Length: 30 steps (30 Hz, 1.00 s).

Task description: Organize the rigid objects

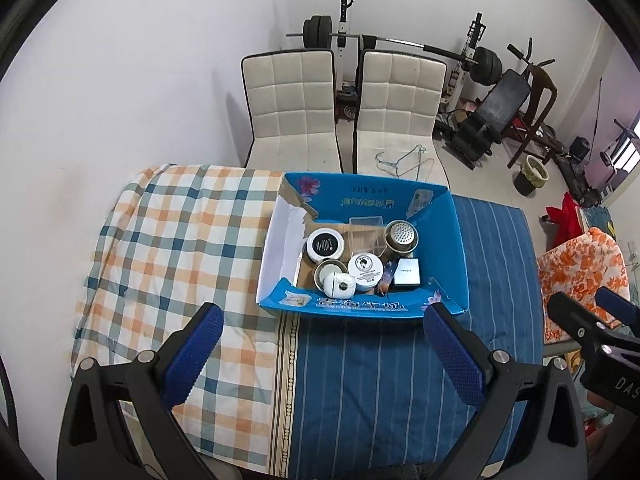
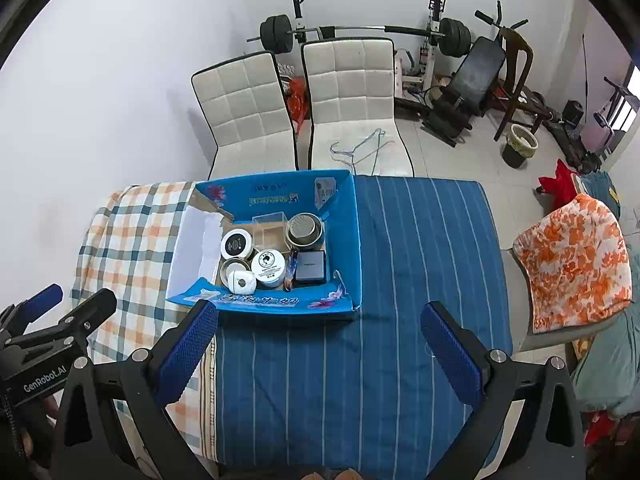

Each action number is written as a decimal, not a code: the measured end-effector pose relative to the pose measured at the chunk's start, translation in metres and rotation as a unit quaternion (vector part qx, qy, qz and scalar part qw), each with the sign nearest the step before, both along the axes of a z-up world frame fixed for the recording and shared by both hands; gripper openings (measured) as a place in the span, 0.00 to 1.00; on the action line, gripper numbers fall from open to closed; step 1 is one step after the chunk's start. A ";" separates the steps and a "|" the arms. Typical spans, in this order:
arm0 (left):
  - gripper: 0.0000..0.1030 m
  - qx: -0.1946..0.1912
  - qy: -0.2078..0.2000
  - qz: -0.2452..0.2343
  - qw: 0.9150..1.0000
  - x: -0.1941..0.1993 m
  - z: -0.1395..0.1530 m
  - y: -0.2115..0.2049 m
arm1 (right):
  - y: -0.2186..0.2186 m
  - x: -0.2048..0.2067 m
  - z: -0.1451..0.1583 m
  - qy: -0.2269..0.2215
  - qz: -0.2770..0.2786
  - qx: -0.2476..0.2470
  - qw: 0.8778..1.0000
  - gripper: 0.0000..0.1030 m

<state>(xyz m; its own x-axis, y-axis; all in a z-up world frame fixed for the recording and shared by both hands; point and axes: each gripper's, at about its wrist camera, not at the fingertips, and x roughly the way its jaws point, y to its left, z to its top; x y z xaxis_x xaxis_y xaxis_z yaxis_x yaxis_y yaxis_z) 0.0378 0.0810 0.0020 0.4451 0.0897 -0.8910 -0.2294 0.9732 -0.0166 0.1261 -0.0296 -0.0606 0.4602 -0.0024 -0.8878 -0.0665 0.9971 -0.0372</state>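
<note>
Two claws, left claw (image 1: 322, 338) and right claw (image 2: 319, 336), both spread wide, empty, above blue cardboard box (image 1: 456, 240) of jars and tins on striped blue bedsheet (image 2: 400, 260); white padded chairs (image 1: 292, 100) behind.

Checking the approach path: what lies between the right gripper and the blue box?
Only bare blue striped cloth. In the right wrist view, nothing stands between the open right gripper and the near wall of the blue box.
</note>
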 end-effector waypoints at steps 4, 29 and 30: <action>1.00 -0.001 0.005 -0.003 1.000 0.003 -0.006 -0.001 | -0.003 0.004 -0.006 0.006 -0.004 -0.002 1.000 1.00; 1.00 0.002 0.003 -0.008 1.000 0.018 -0.006 0.002 | -0.001 0.006 -0.008 0.001 -0.007 -0.010 1.000 1.00; 1.00 0.002 0.003 -0.009 1.000 0.018 -0.005 0.004 | -0.002 0.006 -0.008 0.001 -0.006 -0.010 1.000 1.00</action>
